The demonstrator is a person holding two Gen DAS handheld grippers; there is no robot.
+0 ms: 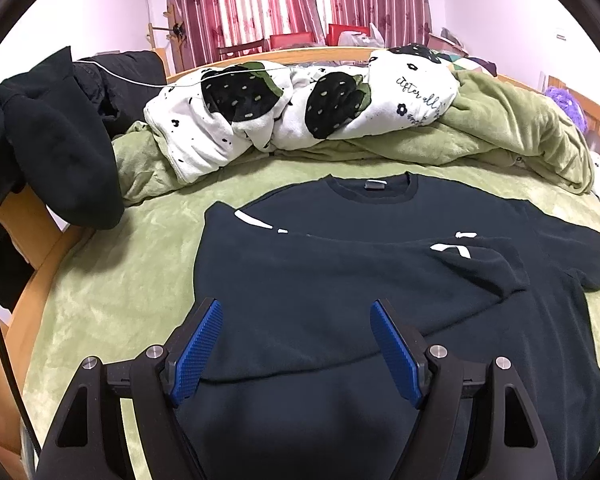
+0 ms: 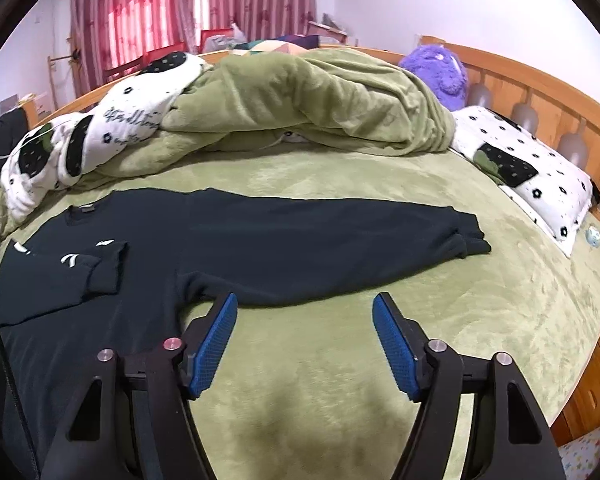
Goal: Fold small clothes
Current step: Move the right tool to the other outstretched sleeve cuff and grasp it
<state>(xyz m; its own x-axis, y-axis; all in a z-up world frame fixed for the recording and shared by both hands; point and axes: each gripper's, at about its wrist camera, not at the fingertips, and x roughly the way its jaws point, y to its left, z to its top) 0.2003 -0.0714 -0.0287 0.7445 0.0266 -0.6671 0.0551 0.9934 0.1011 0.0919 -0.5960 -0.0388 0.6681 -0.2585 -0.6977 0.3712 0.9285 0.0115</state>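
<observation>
Sweater (image 2: 260,240), dark and long-sleeved, lay flat on the green bed cover (image 2: 340,360), collar toward the heaped bedding at the far edge. 1 sleeve (image 1: 380,264) was folded across the chest; the other sleeve (image 2: 360,236) stretched straight out toward the patterned pillow (image 2: 520,172) by the wooden headboard (image 2: 540,88). The left gripper (image 1: 296,344) hovered over the sweater's lower body, jaws spread apart with nothing between the blue pads. The right gripper (image 2: 304,340) hung over bare cover just short of the outstretched sleeve, jaws apart and empty.
</observation>
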